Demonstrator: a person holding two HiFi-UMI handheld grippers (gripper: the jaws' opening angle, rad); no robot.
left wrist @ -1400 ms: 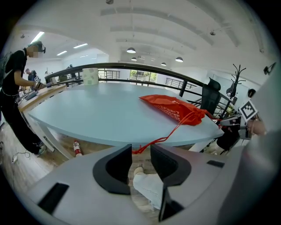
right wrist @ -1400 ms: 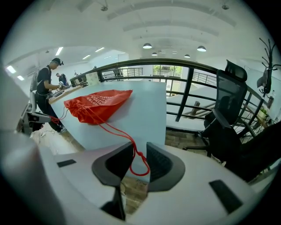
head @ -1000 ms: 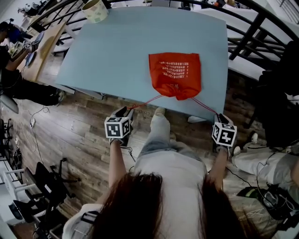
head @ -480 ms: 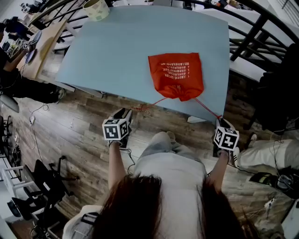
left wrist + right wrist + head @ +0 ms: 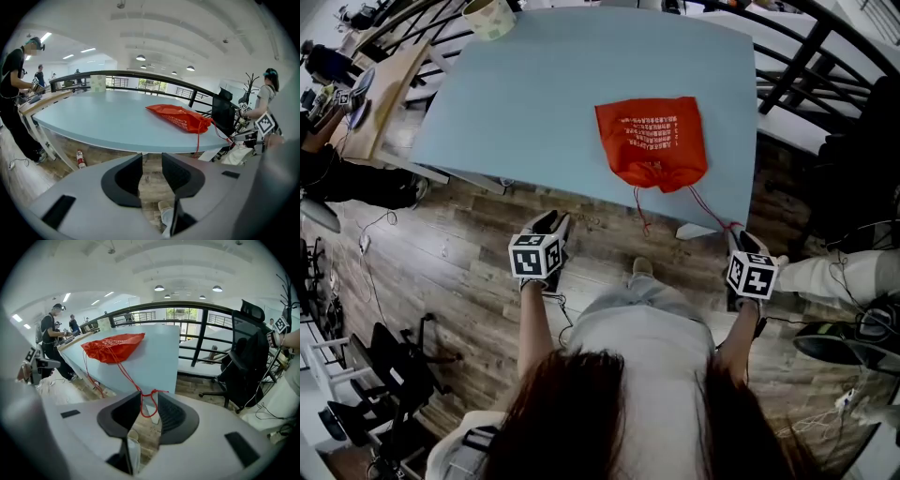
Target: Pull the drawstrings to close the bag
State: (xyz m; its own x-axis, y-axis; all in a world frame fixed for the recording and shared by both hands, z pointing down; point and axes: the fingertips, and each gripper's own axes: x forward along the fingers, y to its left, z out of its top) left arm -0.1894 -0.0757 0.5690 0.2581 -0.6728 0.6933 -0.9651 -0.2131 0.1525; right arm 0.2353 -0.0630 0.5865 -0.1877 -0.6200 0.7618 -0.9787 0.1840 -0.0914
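An orange drawstring bag (image 5: 652, 139) lies flat on the light blue table (image 5: 534, 103), its gathered mouth toward the near edge. The bag also shows in the left gripper view (image 5: 180, 119) and the right gripper view (image 5: 112, 347). My left gripper (image 5: 551, 223) hovers off the table edge, open, with nothing between its jaws (image 5: 152, 157). The left red drawstring (image 5: 637, 211) hangs loose over the table edge. The right drawstring (image 5: 712, 211) runs slack to my right gripper (image 5: 738, 234). Its knotted loop (image 5: 146, 401) lies across the parted jaws of that gripper (image 5: 149, 397).
A paper cup (image 5: 490, 19) stands at the table's far left corner. A black railing (image 5: 806, 56) runs behind and to the right, with a black office chair (image 5: 243, 362) beyond. People work at a wooden table (image 5: 375, 84) on the left. A bottle (image 5: 79, 159) lies on the floor.
The left drawstring has left the left gripper and dropped to hang from the table edge. The right drawstring has gone slack. Both grippers stay near the table's front edge.
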